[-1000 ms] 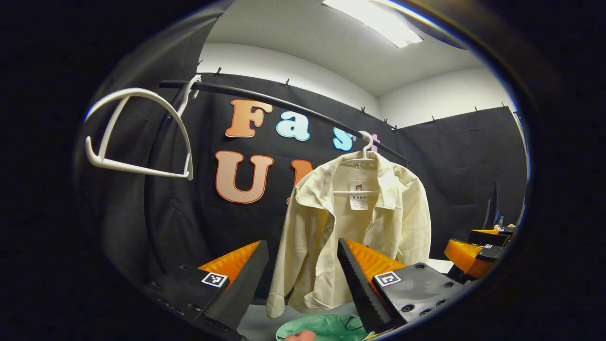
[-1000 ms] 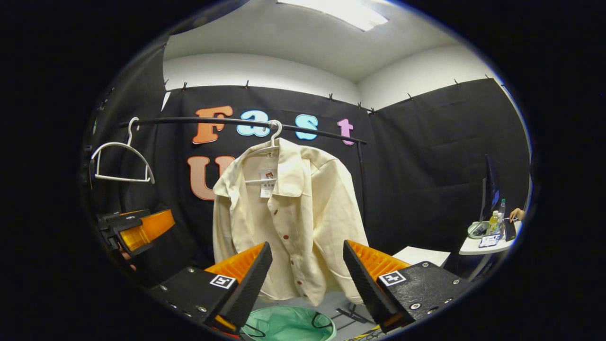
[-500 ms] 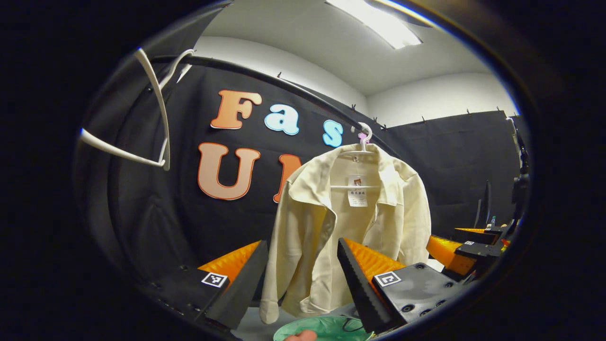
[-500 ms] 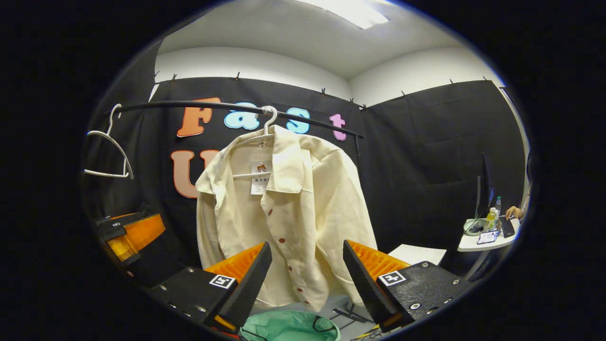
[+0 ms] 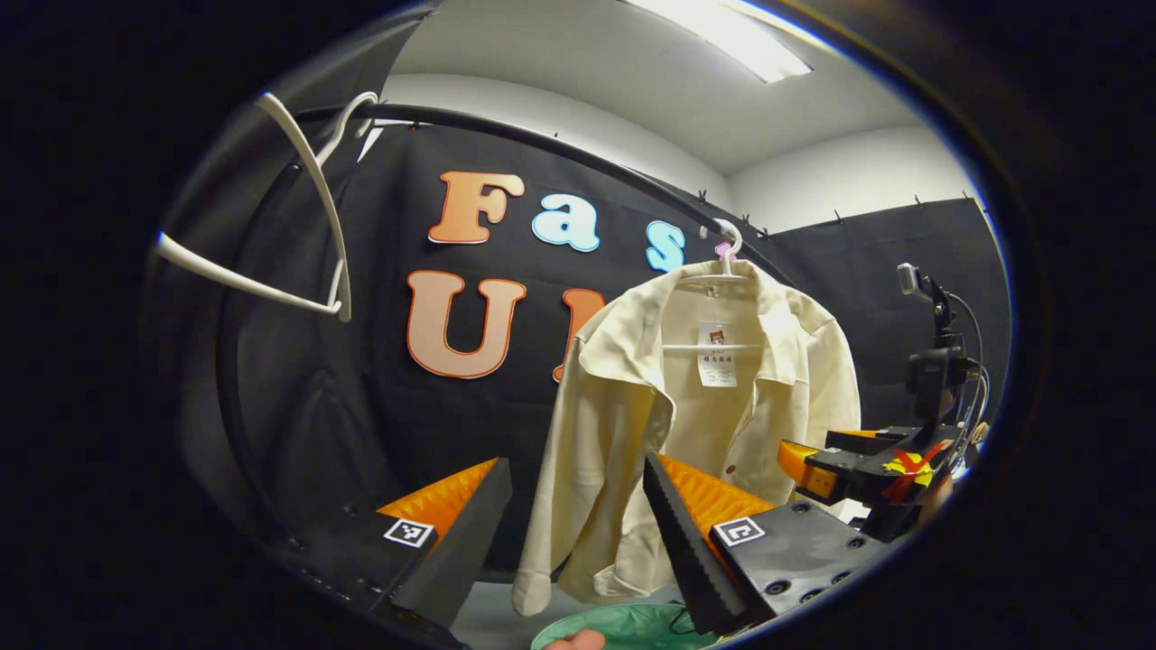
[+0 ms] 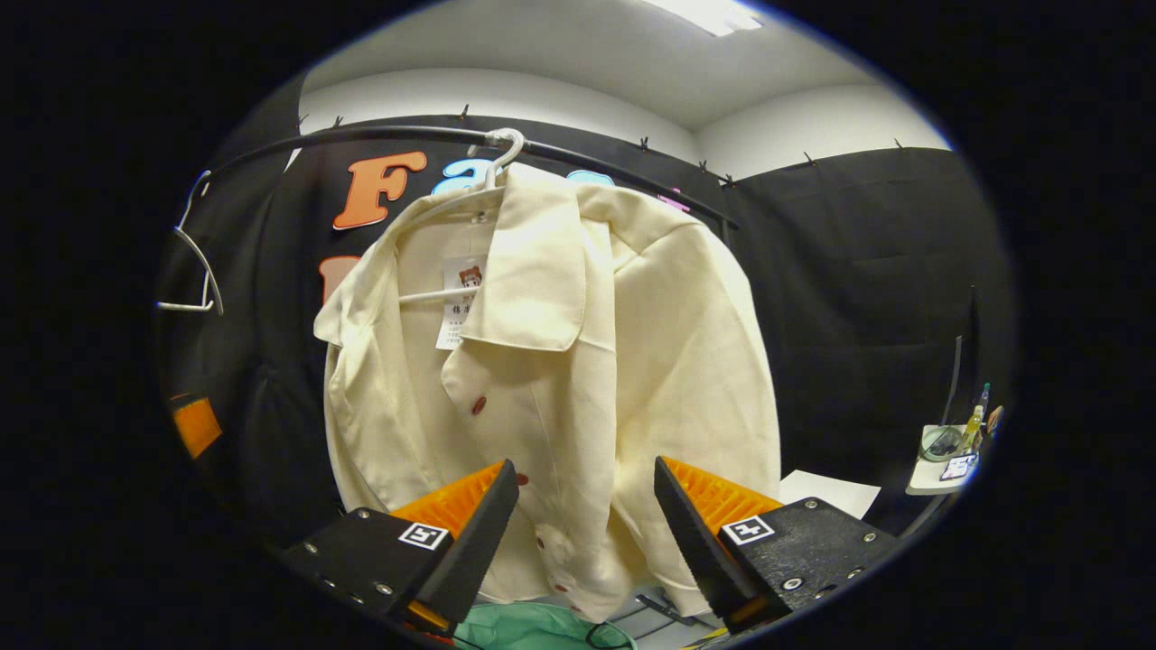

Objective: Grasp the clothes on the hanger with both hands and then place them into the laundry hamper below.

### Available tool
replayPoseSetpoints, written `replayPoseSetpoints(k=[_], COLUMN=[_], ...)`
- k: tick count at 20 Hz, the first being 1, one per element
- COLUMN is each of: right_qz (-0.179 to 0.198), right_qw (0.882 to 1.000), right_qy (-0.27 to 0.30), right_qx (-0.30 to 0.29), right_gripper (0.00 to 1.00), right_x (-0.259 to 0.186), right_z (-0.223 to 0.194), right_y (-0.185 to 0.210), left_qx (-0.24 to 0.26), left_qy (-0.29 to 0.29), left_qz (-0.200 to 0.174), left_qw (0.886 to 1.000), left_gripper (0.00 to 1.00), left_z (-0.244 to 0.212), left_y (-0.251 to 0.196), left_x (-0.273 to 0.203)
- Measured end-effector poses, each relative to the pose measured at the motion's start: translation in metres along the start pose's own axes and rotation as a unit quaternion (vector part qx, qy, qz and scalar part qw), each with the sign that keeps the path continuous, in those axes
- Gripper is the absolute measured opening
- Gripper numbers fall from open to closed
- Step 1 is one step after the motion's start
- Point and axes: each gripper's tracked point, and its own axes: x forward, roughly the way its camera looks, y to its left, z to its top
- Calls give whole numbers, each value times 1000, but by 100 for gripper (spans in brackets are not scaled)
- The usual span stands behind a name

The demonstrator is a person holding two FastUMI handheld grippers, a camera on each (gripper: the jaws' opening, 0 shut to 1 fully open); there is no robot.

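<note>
Nothing of the task is done yet: the cream shirt [image 6: 560, 361] hangs on its white hanger [image 6: 495, 158] from the black rail [image 6: 361, 135], and neither claw touches it. The left claw [image 5: 573, 533] has its jaws spread wide with nothing between them, and the shirt hangs some way ahead of it. The right claw [image 6: 582, 533] is equally wide and empty, close in front of the shirt's lower front; it also shows in the left gripper view at the right edge [image 5: 867, 465]. Both grasps, the lift off the hanger and the drop into the green laundry hamper [image 6: 528, 625] below are all left to do. The hamper's rim peeks in at the bottom of both views, under the shirt's hem. The shirt is a light collared one with dark red buttons down the front, open at the neck, a paper tag [image 6: 459, 302] hanging inside the collar, sleeves hanging loose at the sides. The cloth looks soft and limp, so it will likely sag and fold once off the hanger. A second, bare hanger [image 5: 271, 217] hangs further along the rail.
</note>
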Motion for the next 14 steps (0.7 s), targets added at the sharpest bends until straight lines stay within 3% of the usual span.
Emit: replayPoseSetpoints(k=[10,12,13,14], right_qz=[28,4,-10,-15], right_qw=[999,998,998,998], right_qy=[37,34,32,30], right_qx=[-20,-47,-58,-61], right_gripper=[94,79,58,47], right_x=[67,71,70,70], right_z=[-30,-29,-28,-26], right_y=[28,18,10,6], left_qx=[18,23,24,24], left_qy=[1,2,1,0], left_qz=[9,-3,-12,-20], left_qw=[1000,1000,1000,1000], left_gripper=[96,100,100,100], left_z=[-8,-12,-14,-13], left_y=[1,-6,-11,-16], left_x=[17,21,24,27])
